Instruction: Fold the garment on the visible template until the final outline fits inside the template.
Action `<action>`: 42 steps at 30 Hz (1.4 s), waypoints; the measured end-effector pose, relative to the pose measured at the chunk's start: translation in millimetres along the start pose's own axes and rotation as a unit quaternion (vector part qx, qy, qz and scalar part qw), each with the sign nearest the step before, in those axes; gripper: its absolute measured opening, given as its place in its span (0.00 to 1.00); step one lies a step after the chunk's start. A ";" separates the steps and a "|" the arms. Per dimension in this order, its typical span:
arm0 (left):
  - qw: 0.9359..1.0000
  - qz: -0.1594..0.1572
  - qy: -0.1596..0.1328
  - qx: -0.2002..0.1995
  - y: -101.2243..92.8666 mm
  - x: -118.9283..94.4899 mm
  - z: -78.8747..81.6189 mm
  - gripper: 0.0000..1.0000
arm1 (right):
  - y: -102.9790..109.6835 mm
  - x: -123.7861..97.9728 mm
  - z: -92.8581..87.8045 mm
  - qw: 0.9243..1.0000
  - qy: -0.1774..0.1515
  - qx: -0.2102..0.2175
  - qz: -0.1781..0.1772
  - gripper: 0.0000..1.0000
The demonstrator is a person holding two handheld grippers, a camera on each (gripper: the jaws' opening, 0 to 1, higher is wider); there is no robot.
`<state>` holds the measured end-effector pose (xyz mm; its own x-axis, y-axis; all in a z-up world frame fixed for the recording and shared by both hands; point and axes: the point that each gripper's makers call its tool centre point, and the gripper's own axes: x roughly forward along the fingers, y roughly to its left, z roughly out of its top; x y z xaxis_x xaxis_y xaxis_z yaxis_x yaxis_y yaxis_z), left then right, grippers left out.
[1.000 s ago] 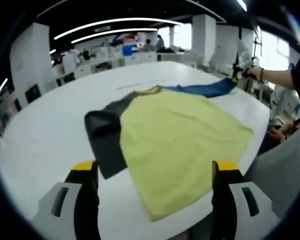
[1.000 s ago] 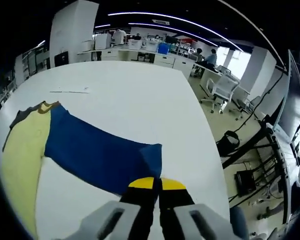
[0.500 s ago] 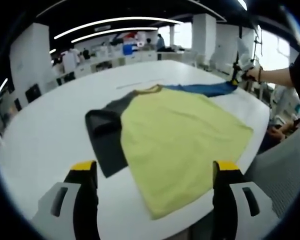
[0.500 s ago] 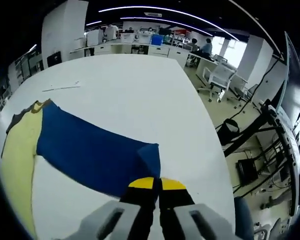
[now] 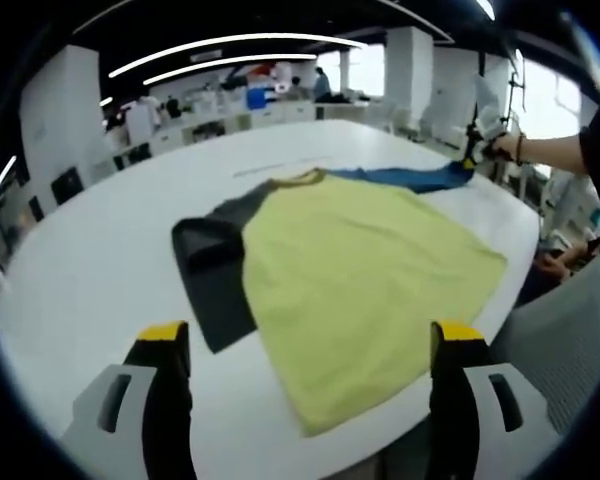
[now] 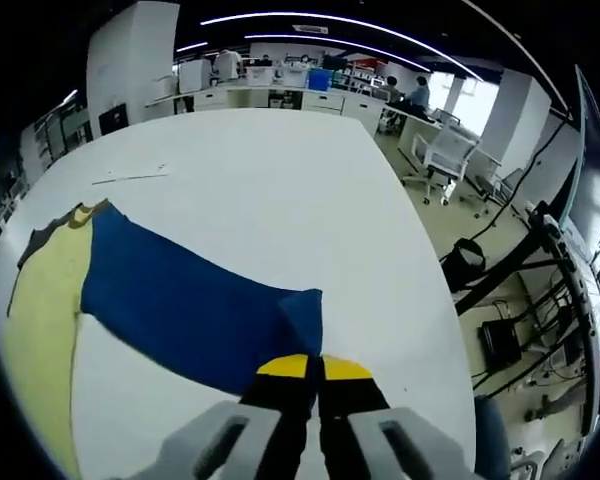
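1. A T-shirt (image 5: 360, 280) lies spread flat on a large white desk (image 5: 90, 270), with its yellow body toward the left gripper view's camera and its collar on the far side.
2. One sleeve is dark grey (image 5: 212, 275) and lies flat on the desk at the left of the yellow body in the left gripper view.
3. The other sleeve is blue (image 6: 190, 310); in the right gripper view it stretches from the yellow body (image 6: 40, 320) across the desk to the right gripper.
4. The left gripper (image 5: 305, 340) is held above the near edge of the desk, its yellow-tipped fingers (image 5: 163, 335) wide apart and holding nothing; the lower hem of the shirt lies between them in the view.
5. The right gripper (image 6: 315, 368) has its fingers pressed together on the end of the blue sleeve, whose cuff corner is folded up just ahead of the tips.
6. In the left gripper view, a person's hand (image 5: 502, 146) holds the right gripper at the far end of the blue sleeve, near the desk's far right edge.
7. A thin strip (image 6: 130, 178) lies on the desk beyond the collar, well apart from the shirt.
8. Office chairs (image 6: 442, 165) and more desks stand in the background.
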<state>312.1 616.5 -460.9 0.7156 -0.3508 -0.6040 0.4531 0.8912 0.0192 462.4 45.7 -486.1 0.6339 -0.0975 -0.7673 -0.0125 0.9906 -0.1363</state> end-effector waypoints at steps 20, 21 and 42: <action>1.000 -0.009 0.001 -0.001 -3.5 2.1 -0.5 0.99 | 37.8 2.9 34.4 0.999 -0.022 -0.005 0.047 0.00; 1.000 -0.011 0.002 -0.004 -4.3 2.0 -0.8 0.99 | 40.4 3.6 36.1 0.999 -0.023 -0.005 0.049 0.00; 1.000 -0.014 0.000 -0.002 -3.9 0.0 -2.1 0.98 | 121.0 2.3 76.8 0.992 -0.047 -0.016 0.116 0.00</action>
<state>309.2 613.6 -462.7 0.7025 -0.3749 -0.6050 0.4708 0.8823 0.0000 521.7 172.7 -456.2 0.6808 0.1429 -0.7184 -0.1899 0.9817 0.0153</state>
